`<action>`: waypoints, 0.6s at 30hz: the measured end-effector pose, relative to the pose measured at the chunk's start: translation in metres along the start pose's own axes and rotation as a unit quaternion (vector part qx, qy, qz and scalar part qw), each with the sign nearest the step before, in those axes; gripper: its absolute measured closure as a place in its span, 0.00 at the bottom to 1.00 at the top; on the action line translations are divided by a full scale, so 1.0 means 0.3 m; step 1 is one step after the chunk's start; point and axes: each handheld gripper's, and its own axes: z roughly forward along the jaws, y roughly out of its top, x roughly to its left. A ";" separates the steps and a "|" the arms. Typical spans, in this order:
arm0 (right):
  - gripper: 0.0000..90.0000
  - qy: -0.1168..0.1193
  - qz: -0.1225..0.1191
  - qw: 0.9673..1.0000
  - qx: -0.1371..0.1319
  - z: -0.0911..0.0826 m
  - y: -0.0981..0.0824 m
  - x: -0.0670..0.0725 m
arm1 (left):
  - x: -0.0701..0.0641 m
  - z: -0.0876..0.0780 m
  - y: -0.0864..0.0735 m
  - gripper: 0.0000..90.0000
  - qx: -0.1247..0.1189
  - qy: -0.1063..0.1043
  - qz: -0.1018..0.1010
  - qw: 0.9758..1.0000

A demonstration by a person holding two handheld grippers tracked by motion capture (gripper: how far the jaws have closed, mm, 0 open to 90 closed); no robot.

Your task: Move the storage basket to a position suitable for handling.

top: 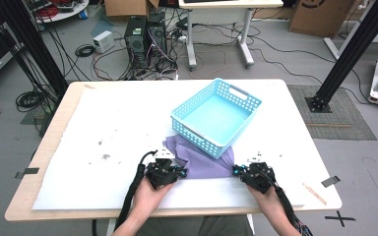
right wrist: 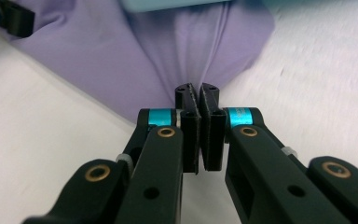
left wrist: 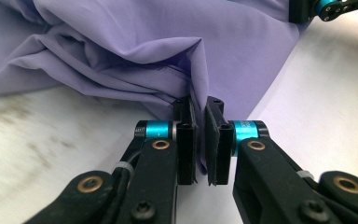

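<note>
Two grippers pinch one purple cloth [top: 204, 160] at the table's [top: 103, 128] near edge. The left gripper [top: 173, 173], at the cloth's 8 o'clock, clamps a fold; the right gripper [top: 240, 171], at 4 o'clock, clamps its corner. A basket [top: 215, 117] overlaps the cloth at 12 o'clock.
</note>
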 end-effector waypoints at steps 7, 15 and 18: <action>0.98 0.017 0.004 1.000 -0.011 -0.056 -0.074 0.058 | -0.068 -0.053 -0.066 0.93 0.005 -0.006 0.017 1.000; 0.98 0.033 0.003 0.999 -0.010 -0.078 -0.115 0.108 | -0.100 -0.100 -0.120 0.93 0.002 -0.009 0.019 1.000; 0.98 0.036 0.002 0.999 -0.010 -0.079 -0.120 0.118 | -0.103 -0.114 -0.135 0.93 0.001 -0.011 0.017 1.000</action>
